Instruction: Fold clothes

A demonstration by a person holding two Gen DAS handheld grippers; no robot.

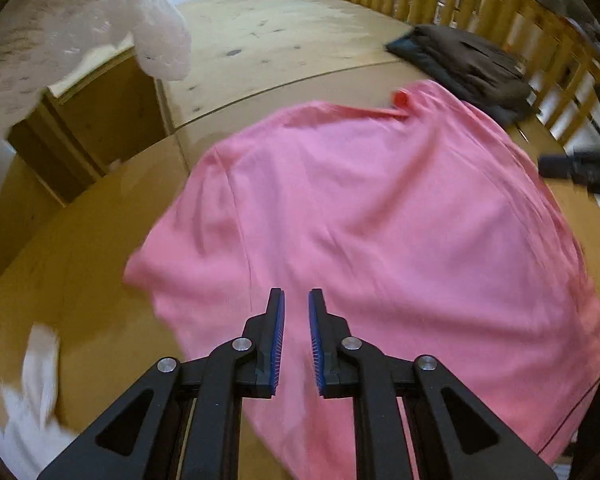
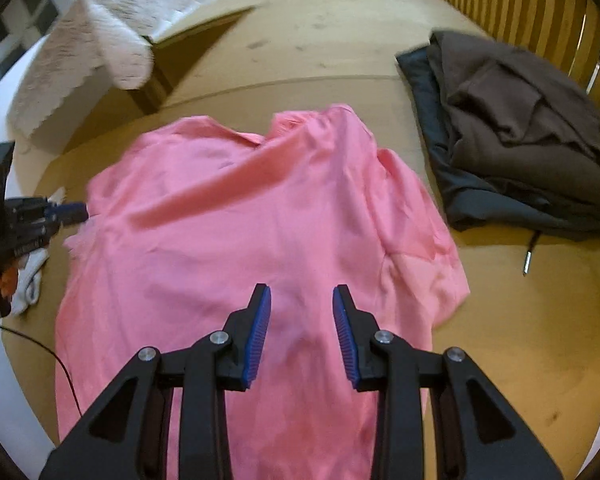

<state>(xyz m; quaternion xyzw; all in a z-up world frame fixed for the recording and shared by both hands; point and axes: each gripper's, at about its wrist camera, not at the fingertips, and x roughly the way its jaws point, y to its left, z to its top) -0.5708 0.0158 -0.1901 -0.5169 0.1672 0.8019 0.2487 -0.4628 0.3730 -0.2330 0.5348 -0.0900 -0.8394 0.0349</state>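
A pink shirt lies spread and rumpled on the wooden surface, its collar at the far end. My left gripper hovers over the shirt's near part, its blue pads a narrow gap apart with only the cloth below showing between them. My right gripper hangs over the near middle of the shirt, jaws wider apart and nothing pinched. In the right wrist view the left gripper shows at the shirt's left edge. The right gripper peeks in at the right of the left wrist view.
A pile of folded dark clothes sits right of the shirt by a wooden railing. A white fluffy blanket drapes over a box at the far left. A small white cloth and a thin red cable lie left.
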